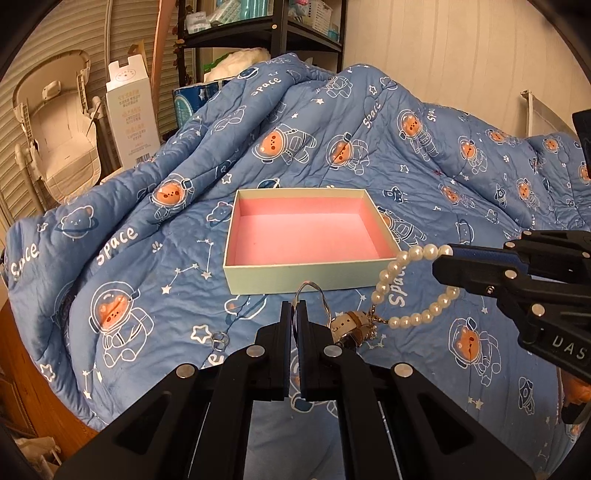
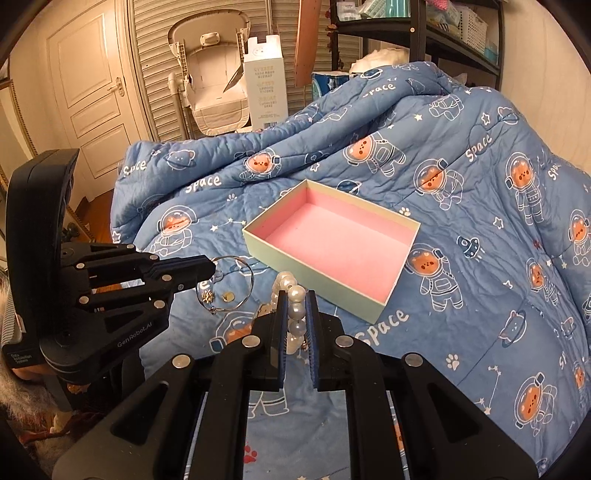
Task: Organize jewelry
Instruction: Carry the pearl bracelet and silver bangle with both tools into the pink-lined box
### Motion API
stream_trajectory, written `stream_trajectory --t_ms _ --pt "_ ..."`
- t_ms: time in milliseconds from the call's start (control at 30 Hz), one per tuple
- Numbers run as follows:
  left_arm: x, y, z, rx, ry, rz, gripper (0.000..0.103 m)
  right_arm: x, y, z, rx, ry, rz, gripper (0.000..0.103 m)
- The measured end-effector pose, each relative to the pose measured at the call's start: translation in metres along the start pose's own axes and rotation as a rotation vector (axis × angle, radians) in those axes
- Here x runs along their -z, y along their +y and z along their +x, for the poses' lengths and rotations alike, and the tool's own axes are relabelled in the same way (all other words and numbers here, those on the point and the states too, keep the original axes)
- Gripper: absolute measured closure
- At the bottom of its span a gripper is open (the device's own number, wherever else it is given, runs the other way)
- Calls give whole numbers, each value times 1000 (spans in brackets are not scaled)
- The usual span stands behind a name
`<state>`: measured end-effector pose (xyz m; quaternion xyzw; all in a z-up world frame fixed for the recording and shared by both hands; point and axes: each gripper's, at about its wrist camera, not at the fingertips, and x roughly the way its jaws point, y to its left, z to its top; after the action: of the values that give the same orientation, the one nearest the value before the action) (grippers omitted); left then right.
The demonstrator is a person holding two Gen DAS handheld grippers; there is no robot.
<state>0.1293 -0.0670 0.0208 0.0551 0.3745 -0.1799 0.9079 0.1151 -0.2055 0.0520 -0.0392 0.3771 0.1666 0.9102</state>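
Note:
An open box with a pink lining (image 1: 306,236) (image 2: 332,251) sits on the blue space-print quilt. My left gripper (image 1: 295,314) (image 2: 210,269) is shut on a thin silver bangle (image 1: 314,291) (image 2: 240,291) with small charms, held just in front of the box. My right gripper (image 2: 297,306) (image 1: 443,258) is shut on a pearl bracelet (image 1: 406,288) (image 2: 295,295), held by the box's near right corner. A small bear charm (image 1: 351,325) hangs from the pearls.
The quilt (image 1: 369,129) rises in folds behind the box. A small ring (image 1: 218,339) lies on the quilt at the front left. Beyond the bed are a baby seat (image 2: 214,74), a white carton (image 2: 266,85) and a black shelf (image 1: 258,29).

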Motion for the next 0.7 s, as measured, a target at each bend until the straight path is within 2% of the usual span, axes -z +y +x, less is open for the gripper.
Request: stream_trajectory --t_ms 233,467,600,700 --pt "-24 -1 6 -8 -38 29 100 -23 -15 11 25 -32 13 93" --pt "-56 7 31 7 -45 8 100 -46 -40 35 78 -45 54 93" --pt "-73 14 57 18 -25 -3 100 -58 -60 56 105 -34 96 93" --pt "-83 17 82 29 14 -5 100 -65 -72 76 87 -13 130 93"
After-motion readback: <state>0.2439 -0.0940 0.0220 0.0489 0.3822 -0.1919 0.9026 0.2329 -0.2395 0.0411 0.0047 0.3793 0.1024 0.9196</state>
